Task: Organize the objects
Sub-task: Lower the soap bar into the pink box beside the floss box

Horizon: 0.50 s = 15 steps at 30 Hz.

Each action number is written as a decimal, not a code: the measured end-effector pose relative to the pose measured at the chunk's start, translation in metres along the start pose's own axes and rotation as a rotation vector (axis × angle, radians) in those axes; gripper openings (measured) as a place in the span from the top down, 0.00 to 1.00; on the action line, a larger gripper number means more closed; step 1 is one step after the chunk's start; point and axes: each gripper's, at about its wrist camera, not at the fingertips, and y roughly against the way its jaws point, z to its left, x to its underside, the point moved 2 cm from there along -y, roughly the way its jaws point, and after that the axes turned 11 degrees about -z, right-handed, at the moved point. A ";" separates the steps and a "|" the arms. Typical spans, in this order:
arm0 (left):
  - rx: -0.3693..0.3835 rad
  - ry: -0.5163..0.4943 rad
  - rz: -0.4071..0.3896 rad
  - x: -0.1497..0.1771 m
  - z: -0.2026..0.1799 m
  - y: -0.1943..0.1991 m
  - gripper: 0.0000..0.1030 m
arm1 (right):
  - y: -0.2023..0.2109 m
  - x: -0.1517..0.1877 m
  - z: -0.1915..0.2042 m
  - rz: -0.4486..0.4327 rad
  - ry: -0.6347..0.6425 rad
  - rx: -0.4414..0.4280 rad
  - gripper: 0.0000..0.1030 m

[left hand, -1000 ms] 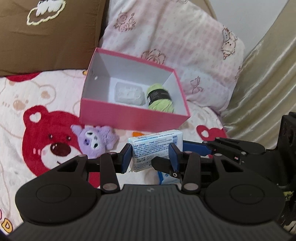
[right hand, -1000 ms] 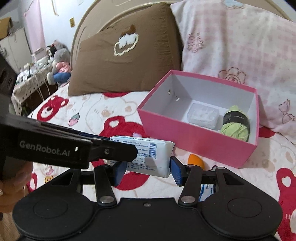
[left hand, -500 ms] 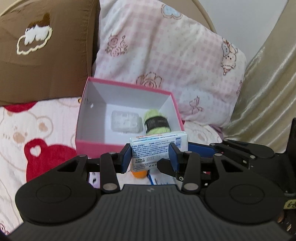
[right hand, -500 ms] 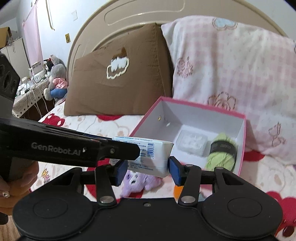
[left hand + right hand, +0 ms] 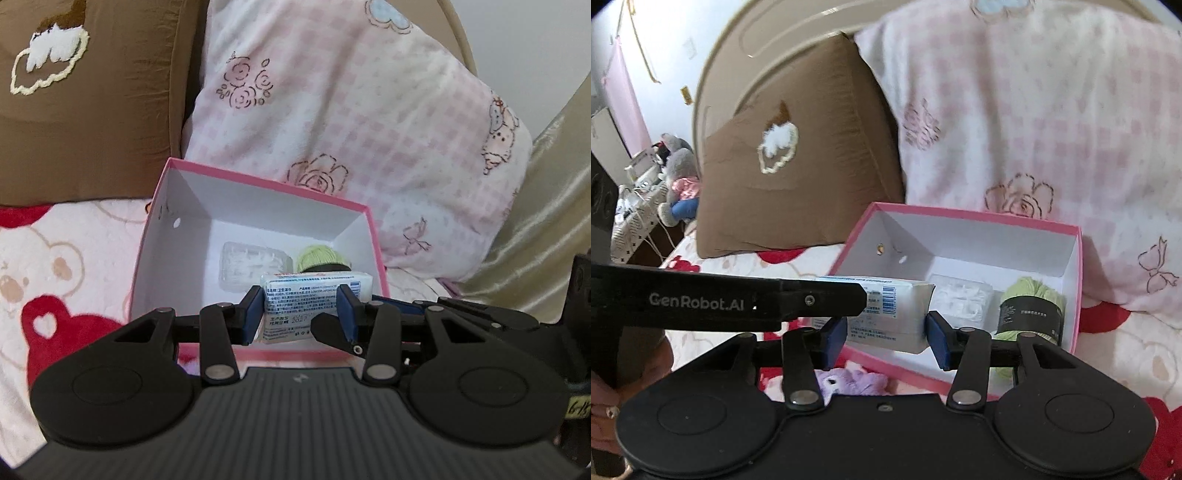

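- Bedding printed with red bears (image 5: 55, 321) covers the bed, and a brown pillow (image 5: 92, 103) and a pink checked pillow (image 5: 351, 110) lean against the curved headboard (image 5: 768, 44).
- An open pink box (image 5: 376, 251) with a white inside sits on the bed just in front of the pillows.
- Inside the box, toward its far end, lie a clear plastic case (image 5: 251, 262) and, beside it on the right, a light green ball of yarn (image 5: 1030, 306) with a dark label band.
- A white wet-wipes pack (image 5: 306, 306) with blue print is held above the box's near wall, over its open inside.
- The left hand-held gripper (image 5: 301, 317) is clenched on one end of the pack, both blue pads pressed against its sides.
- The right hand-held gripper (image 5: 886, 332) straddles the other end of the pack; its jaws are closing, with the pack between them and the blue pads at its sides, though I cannot tell whether both pads press on it.
- In the right wrist view the left hand-held gripper's black finger crosses from the left edge and overlaps the pack.
- A purple plush toy (image 5: 849, 380) lies on the bedding just outside the box's near wall.
- Part of a person's hand (image 5: 605, 398) shows at the lower left edge of the right wrist view.
- A grey stuffed animal (image 5: 677, 173) sits on a cluttered side table beyond the bed.
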 end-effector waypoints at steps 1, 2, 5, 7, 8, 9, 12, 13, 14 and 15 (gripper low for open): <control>-0.013 0.010 -0.001 0.004 0.002 -0.006 0.61 | -0.006 0.001 -0.004 0.007 -0.010 0.009 0.50; -0.019 0.021 0.003 0.007 0.004 -0.014 0.61 | -0.012 0.003 -0.008 0.015 -0.020 0.011 0.50; -0.028 0.077 0.027 0.015 0.016 -0.037 0.61 | -0.031 0.015 -0.017 0.041 -0.044 0.039 0.50; -0.036 0.097 0.043 0.019 0.025 -0.052 0.61 | -0.043 0.022 -0.022 0.054 -0.057 0.056 0.50; -0.037 0.104 0.050 0.020 0.030 -0.058 0.61 | -0.048 0.025 -0.025 0.060 -0.069 0.054 0.52; -0.039 0.112 0.056 0.022 0.033 -0.064 0.61 | -0.053 0.027 -0.029 0.069 -0.084 0.054 0.54; -0.036 0.143 0.077 0.025 0.045 -0.081 0.61 | -0.068 0.030 -0.035 0.091 -0.093 0.063 0.57; -0.038 0.146 0.083 0.026 0.048 -0.086 0.61 | -0.073 0.031 -0.036 0.098 -0.086 0.071 0.57; -0.041 0.146 0.085 0.026 0.049 -0.090 0.61 | -0.076 0.032 -0.037 0.105 -0.083 0.077 0.57; -0.046 0.142 0.087 0.027 0.050 -0.096 0.61 | -0.082 0.033 -0.038 0.116 -0.079 0.084 0.58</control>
